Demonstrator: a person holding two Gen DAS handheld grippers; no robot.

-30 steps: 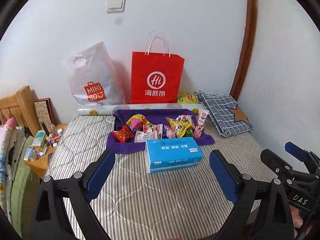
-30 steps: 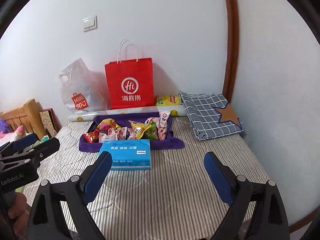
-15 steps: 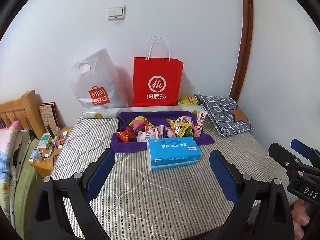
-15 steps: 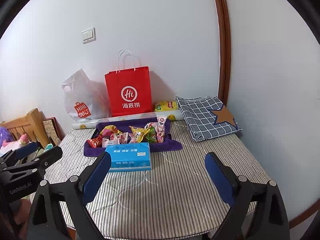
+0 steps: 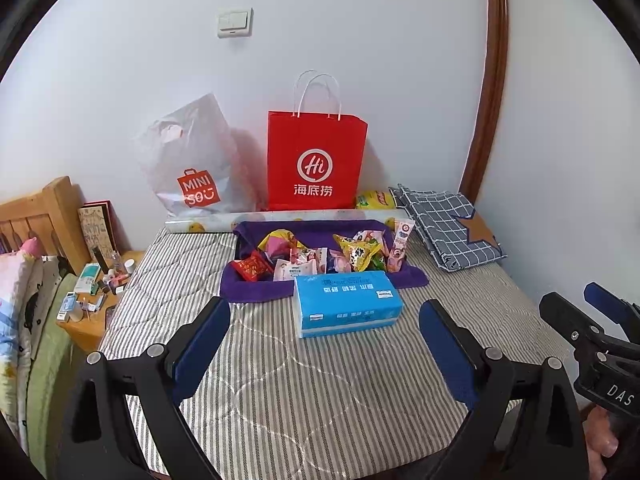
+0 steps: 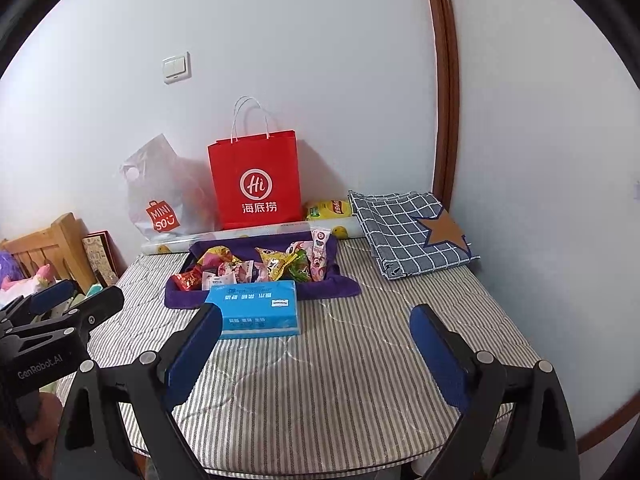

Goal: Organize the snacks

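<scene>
Several colourful snack packets (image 5: 320, 254) lie in a pile on a purple cloth (image 5: 256, 290) at the far middle of a striped mattress (image 5: 304, 392); they also show in the right wrist view (image 6: 256, 266). A blue tissue box (image 5: 346, 304) sits just in front of the cloth, also in the right wrist view (image 6: 256, 308). My left gripper (image 5: 324, 344) is open and empty, held back near the mattress's front edge. My right gripper (image 6: 316, 348) is open and empty, level with it to the right.
A red paper bag (image 5: 316, 164) and a white Miniso plastic bag (image 5: 192, 172) stand against the back wall. A yellow snack bag (image 5: 376, 199) lies beside a folded checked cloth (image 5: 448, 228) at the right. A cluttered wooden side table (image 5: 96, 300) stands left.
Both grippers have pulled back and risen a little, so the snacks and tissue box look farther away. Both stay open and empty.
</scene>
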